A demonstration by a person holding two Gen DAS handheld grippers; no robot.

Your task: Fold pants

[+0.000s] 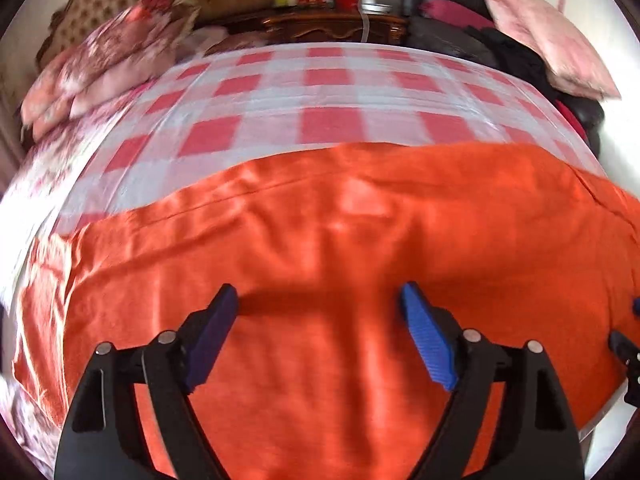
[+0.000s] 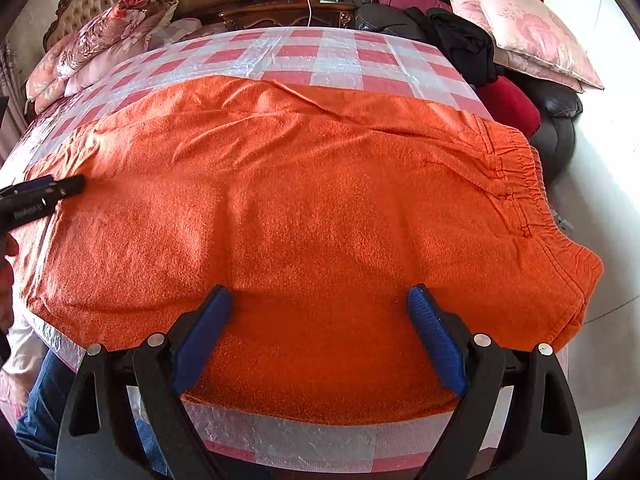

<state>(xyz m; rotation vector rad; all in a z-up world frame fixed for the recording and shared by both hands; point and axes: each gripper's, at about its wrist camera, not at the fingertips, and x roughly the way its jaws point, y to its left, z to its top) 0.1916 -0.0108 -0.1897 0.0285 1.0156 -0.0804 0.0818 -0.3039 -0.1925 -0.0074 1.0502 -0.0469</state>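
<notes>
Orange fleece pants (image 2: 312, 208) lie spread flat across the checked table, the gathered elastic waistband (image 2: 520, 184) at the right end and the leg ends at the left. In the left wrist view the pants (image 1: 340, 248) fill the lower half. My left gripper (image 1: 320, 300) is open and empty, just above the cloth near the leg end; it also shows at the left edge of the right wrist view (image 2: 60, 188). My right gripper (image 2: 320, 296) is open and empty, above the near edge of the pants at mid length; its tip shows in the left wrist view (image 1: 624, 348).
The table carries a red-and-white checked cover under clear plastic (image 2: 320, 52). Floral quilts (image 2: 104, 40) lie at the far left, a dark sofa with pink pillows (image 2: 516, 28) and black clothes (image 2: 464, 44) at the right. A wooden nightstand (image 2: 288, 12) stands behind.
</notes>
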